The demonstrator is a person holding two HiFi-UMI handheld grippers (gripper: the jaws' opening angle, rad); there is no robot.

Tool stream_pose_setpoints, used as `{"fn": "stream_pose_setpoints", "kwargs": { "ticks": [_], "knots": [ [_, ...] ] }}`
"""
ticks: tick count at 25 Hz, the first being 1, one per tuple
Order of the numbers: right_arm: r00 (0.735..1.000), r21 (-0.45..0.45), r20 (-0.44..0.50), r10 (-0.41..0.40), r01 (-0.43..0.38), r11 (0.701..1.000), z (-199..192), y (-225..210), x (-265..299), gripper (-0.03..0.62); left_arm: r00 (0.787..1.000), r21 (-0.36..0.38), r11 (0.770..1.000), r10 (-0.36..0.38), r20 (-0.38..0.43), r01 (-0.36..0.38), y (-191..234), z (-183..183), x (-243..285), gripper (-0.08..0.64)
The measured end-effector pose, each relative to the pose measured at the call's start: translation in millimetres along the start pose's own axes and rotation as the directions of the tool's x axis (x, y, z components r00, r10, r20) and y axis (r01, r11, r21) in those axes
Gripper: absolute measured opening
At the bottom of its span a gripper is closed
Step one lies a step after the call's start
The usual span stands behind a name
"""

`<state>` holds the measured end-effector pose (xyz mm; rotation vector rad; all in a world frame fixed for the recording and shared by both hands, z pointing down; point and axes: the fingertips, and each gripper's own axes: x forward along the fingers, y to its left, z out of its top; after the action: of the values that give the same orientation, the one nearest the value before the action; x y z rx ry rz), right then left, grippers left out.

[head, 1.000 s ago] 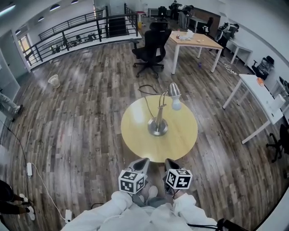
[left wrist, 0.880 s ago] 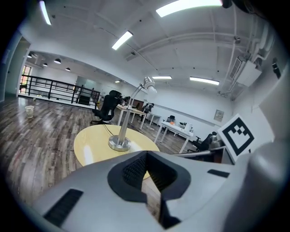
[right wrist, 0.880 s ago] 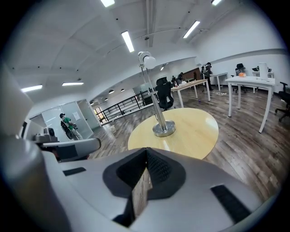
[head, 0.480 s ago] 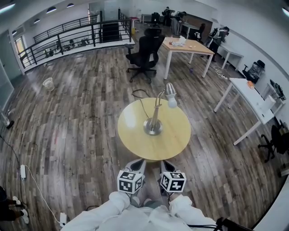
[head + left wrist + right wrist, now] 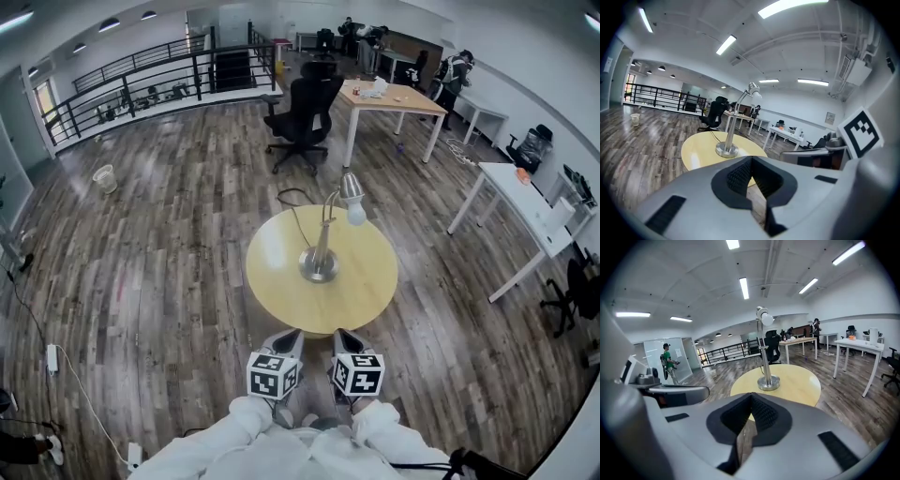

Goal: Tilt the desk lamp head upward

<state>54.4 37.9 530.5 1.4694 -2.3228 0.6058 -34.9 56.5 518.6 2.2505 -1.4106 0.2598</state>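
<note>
A silver desk lamp stands on a round yellow table, its round base near the middle. The lamp head with a white bulb hangs tilted down at the far right of the pole. The same lamp shows in the left gripper view and again as a lamp in the right gripper view. My left gripper and right gripper are both shut and empty, side by side just short of the table's near edge, well away from the lamp.
A black cable runs from the lamp off the table's far edge. A black office chair and a wooden desk stand beyond. White desks line the right side. A railing runs along the far left.
The view has shifted slightly, so the table and lamp sit a little left of where they were. Both grippers stay shut near the table's near edge.
</note>
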Motion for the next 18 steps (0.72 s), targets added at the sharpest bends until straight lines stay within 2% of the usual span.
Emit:
{"fn": "stream_pose_setpoints", "kwargs": {
  "ticks": [18],
  "knots": [
    [1.000,0.023,-0.018,0.003,-0.002,1.000,-4.9,-7.7,6.9,0.012,1.000,-0.024,1.000,0.006,-0.008,-0.006,9.4,-4.1,13.0,0.002]
  ]
}}
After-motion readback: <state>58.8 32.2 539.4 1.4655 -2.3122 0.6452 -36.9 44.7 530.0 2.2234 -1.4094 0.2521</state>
